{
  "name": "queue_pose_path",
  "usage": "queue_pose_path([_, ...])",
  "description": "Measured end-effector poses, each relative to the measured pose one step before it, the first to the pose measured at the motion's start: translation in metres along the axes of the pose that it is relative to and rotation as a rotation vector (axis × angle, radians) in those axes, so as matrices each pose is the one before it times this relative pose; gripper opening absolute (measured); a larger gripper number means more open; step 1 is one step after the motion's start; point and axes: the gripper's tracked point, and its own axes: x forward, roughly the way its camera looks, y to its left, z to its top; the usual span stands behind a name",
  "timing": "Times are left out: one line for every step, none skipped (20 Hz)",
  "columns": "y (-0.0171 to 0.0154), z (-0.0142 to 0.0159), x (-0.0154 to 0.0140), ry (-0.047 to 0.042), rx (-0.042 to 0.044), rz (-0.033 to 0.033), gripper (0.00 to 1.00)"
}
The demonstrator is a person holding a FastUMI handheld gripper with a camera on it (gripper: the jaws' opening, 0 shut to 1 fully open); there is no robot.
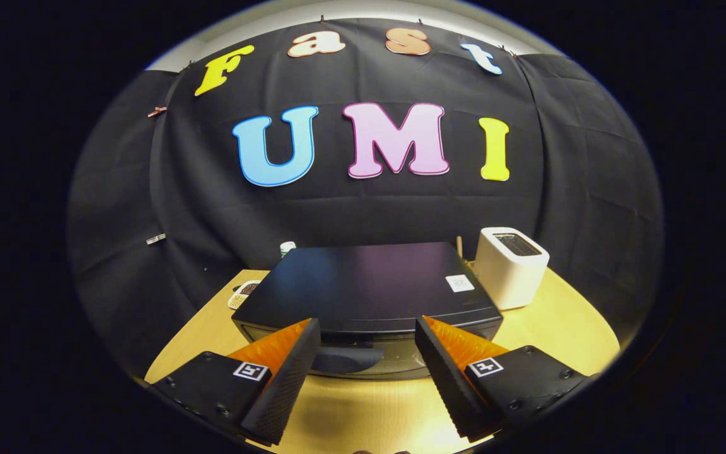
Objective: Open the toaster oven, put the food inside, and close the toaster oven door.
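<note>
While the gripper (368,328) is hovering above the front of the black toaster oven (366,287), its two fingers are standing wide apart and are holding nothing, with one fingertip near each end of the oven's front edge. That toaster oven is sitting in the middle of the light wooden table (564,331), just ahead of the fingers and partly beneath them, and its long axis is running from side to side across the view, parallel to the line between the two fingertips. Its front is facing toward the gripper: the glass door (394,359) is showing below the flat top, between the fingers, and a dark curved handle (344,358) is lying across it nearer the left finger. From this high angle I cannot tell for certain whether the door is fully closed. A small white sticker (459,283) is sitting on the oven's top near the back right corner; its print is too small to read. A white slot toaster (512,267) is standing upright just beside the oven's right rear corner, its slot facing up. Behind the oven's left rear corner a small white tray (242,294) holding something dark and speckled is resting on the table, and the cap of a small container (287,247) is peeking over the oven's back edge.
</note>
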Motion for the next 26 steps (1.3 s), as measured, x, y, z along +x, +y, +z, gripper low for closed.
queue_pose_path([0.00531,-0.00592,0.00440,0.01637,0.00740,-0.00379,0.99])
queue_pose_path([0.00404,-0.00658,0.00412,0.01366,0.00157,-0.00551,0.99])
queue_pose_path([0.00260,-0.00485,0.00403,0.01127,-0.00384,-0.00516,0.99])
queue_pose_path([0.00274,-0.00459,0.00472,0.00720,-0.00847,-0.00345,0.99])
queue_pose_path([0.00195,-0.00393,0.00391,0.00721,-0.01160,-0.00091,0.99])
queue_pose_path([0.00244,-0.00269,0.00289,0.00387,-0.01308,0.00005,0.99])
queue_pose_path([0.00046,-0.00022,0.00220,-0.00511,-0.01621,-0.00521,0.99])
queue_pose_path([0.00058,0.00123,0.00313,-0.02095,-0.01307,0.00078,0.99])
queue_pose_path([0.00173,-0.00140,0.00279,0.00537,-0.00238,0.00181,0.99])
queue_pose_path([0.00086,-0.00070,0.00102,0.00328,0.00148,-0.00130,0.99])
queue_pose_path([-0.00039,0.00157,0.00268,-0.00111,0.00753,-0.00426,0.99])
queue_pose_path([0.00000,-0.00152,0.00194,0.01059,0.00599,-0.00741,0.99])
queue_pose_path([-0.00084,-0.00134,0.00178,0.00579,-0.00580,-0.01264,0.99])
queue_pose_path([0.00219,0.00178,-0.00122,-0.00027,-0.00944,-0.00831,0.99])
queue_pose_path([0.00094,-0.00059,-0.00059,0.00088,-0.01024,-0.00162,0.99])
queue_pose_path([0.00013,0.00043,0.00037,-0.00455,0.00041,0.00046,0.99])
queue_pose_path([-0.00006,-0.00217,0.00041,0.00775,0.00640,0.00564,0.99])
queue_pose_path([0.00085,-0.00035,-0.00090,0.00266,0.00258,0.00781,0.99])
queue_pose_path([0.00038,-0.00096,-0.00059,0.00987,-0.00140,0.00877,0.99])
queue_pose_path([-0.00005,-0.00150,-0.00149,0.00539,-0.00033,0.00773,0.99])
queue_pose_path([-0.00117,-0.00278,-0.00192,0.00702,0.00071,0.00354,0.99])
queue_pose_path([-0.00010,-0.00144,-0.00181,0.00315,0.00387,0.00128,0.99])
queue_pose_path([0.00039,-0.00022,-0.00228,-0.00351,-0.00508,0.00062,0.99])
queue_pose_path([-0.00022,-0.00304,-0.00297,0.00262,-0.00445,-0.00134,0.98])
queue_pose_path([0.00003,-0.00096,-0.00283,-0.00313,-0.00148,-0.00129,0.99])
queue_pose_path([0.00036,-0.00417,-0.00403,0.00442,-0.00395,0.00111,0.98])
